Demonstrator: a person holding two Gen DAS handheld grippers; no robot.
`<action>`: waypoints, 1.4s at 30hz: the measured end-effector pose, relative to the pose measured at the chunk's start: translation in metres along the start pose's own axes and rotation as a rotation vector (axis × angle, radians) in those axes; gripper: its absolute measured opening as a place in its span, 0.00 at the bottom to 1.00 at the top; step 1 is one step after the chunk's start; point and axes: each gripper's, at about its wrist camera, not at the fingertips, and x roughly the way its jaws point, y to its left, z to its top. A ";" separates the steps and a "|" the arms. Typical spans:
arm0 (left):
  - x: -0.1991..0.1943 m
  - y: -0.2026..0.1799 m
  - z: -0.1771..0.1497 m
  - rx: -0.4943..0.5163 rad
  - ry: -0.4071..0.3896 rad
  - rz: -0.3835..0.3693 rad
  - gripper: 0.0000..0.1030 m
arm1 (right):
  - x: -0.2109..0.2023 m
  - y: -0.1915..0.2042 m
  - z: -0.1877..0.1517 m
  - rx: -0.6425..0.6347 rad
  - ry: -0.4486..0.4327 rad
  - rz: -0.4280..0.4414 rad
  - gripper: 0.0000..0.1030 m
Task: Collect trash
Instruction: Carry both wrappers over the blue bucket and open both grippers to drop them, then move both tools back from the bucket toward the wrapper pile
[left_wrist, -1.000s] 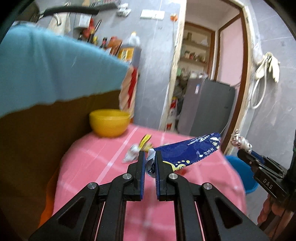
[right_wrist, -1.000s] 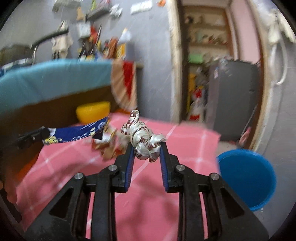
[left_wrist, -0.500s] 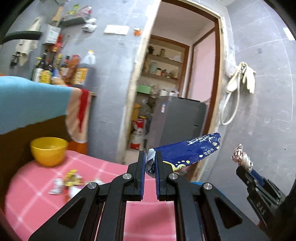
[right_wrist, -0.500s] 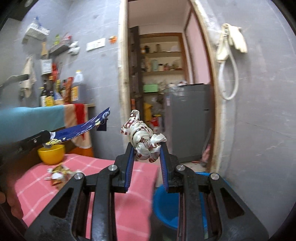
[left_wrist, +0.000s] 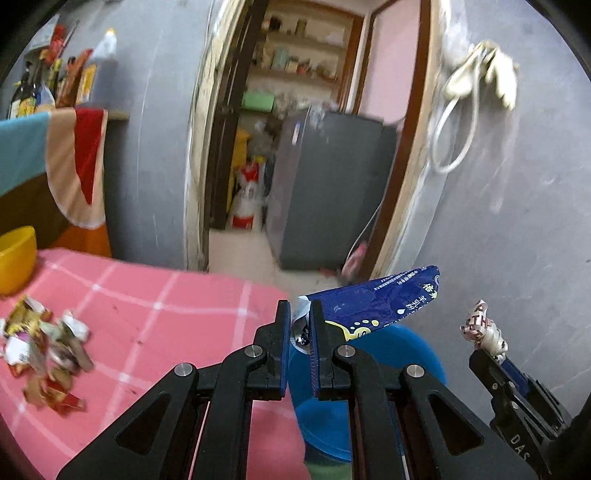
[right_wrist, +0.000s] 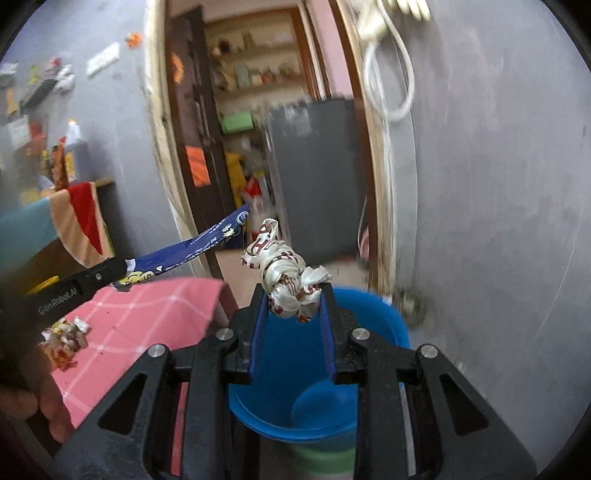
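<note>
Left tongs pinch a blue wrapper; right tongs pinch a crumpled white-red wrapper — over the blue bucket, past the counter edge.

"GenRobot.AI" on left gripper body. "DAS" on right gripper body. Chinese print on blue wrapper, illegible.

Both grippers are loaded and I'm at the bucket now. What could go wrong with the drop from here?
1. The blue wrapper is long and sticks out sideways from the left gripper; on release it may catch the blue bucket rim or flutter to the floor.
2. The crumpled white wrapper looks wedged in the right gripper and may cling after opening.
3. The bucket stands tight against the pink-clothed table, so a short drop could land back on the cloth.
</note>
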 end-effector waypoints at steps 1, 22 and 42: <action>0.008 0.000 -0.002 -0.006 0.027 0.004 0.07 | 0.006 -0.004 -0.002 0.014 0.026 0.003 0.43; 0.048 0.021 -0.012 -0.116 0.252 -0.065 0.24 | 0.043 -0.019 -0.002 0.144 0.151 0.024 0.63; -0.090 0.085 0.000 -0.063 -0.211 0.045 0.98 | -0.034 0.053 0.015 -0.007 -0.265 0.111 1.00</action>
